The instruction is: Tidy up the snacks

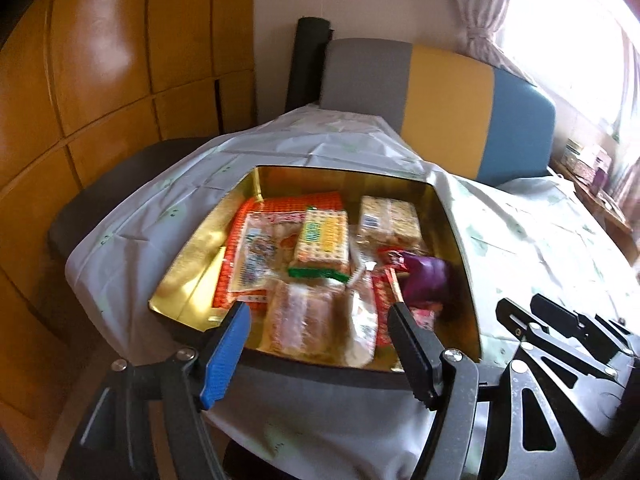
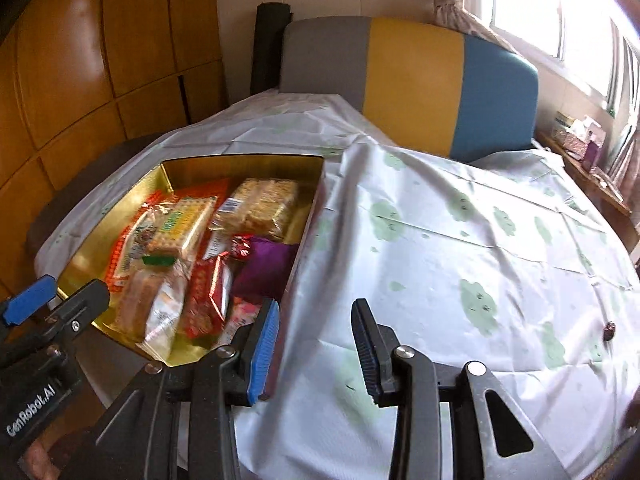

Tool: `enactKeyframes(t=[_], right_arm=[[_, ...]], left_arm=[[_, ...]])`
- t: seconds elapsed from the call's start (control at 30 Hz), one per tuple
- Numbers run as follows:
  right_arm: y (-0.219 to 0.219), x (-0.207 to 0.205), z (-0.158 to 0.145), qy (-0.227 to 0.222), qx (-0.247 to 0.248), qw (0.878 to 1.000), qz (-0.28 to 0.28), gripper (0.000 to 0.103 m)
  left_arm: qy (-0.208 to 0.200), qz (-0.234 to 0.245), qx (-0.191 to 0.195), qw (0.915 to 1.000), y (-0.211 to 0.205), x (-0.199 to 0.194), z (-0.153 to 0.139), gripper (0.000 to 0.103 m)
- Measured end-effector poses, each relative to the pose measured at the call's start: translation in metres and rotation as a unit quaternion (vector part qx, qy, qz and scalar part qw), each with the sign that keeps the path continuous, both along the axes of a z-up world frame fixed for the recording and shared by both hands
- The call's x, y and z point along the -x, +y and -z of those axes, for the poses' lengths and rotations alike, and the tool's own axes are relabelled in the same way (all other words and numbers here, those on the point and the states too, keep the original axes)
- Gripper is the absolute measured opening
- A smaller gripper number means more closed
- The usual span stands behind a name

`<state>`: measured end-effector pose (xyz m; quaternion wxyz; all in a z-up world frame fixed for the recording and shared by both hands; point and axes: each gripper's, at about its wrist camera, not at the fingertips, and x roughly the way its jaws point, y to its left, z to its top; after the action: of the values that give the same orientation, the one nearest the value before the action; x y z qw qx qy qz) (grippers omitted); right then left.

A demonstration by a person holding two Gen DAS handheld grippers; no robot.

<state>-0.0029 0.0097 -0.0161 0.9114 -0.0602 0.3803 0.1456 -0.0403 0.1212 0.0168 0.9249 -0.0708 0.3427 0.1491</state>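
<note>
Tin [image 1: 448, 216] sits open on tablecloth [image 2: 460, 240], snack packets [image 1: 320, 240] inside, most with long axes running away from us. We note left gripper [image 1: 320, 312] and right gripper [image 2: 316, 316] both released, empty.

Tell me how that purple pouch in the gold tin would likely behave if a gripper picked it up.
The purple pouch looks soft and puffy, so it would probably squash and sag rather than stay stiff. Its glossy surface may be slippery. It lies wedged against the gold tin wall, so it might drag on lifting.
</note>
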Motion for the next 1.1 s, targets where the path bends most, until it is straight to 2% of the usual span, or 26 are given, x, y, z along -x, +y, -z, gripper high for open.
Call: enactKeyframes(t=[0.4, 1.1], right_arm=[[-0.017, 0.01, -0.002, -0.014, 0.001, 1.0, 0.027, 0.038], [-0.006, 0.02, -0.003, -0.025, 0.006, 1.0, 0.01, 0.038]], left_arm=[[-0.012, 0.013, -0.003, 0.9998, -0.012, 0.006, -0.004, 0.074], [-0.022, -0.001, -0.004, 0.9997, -0.006, 0.01, -0.007, 0.075]])
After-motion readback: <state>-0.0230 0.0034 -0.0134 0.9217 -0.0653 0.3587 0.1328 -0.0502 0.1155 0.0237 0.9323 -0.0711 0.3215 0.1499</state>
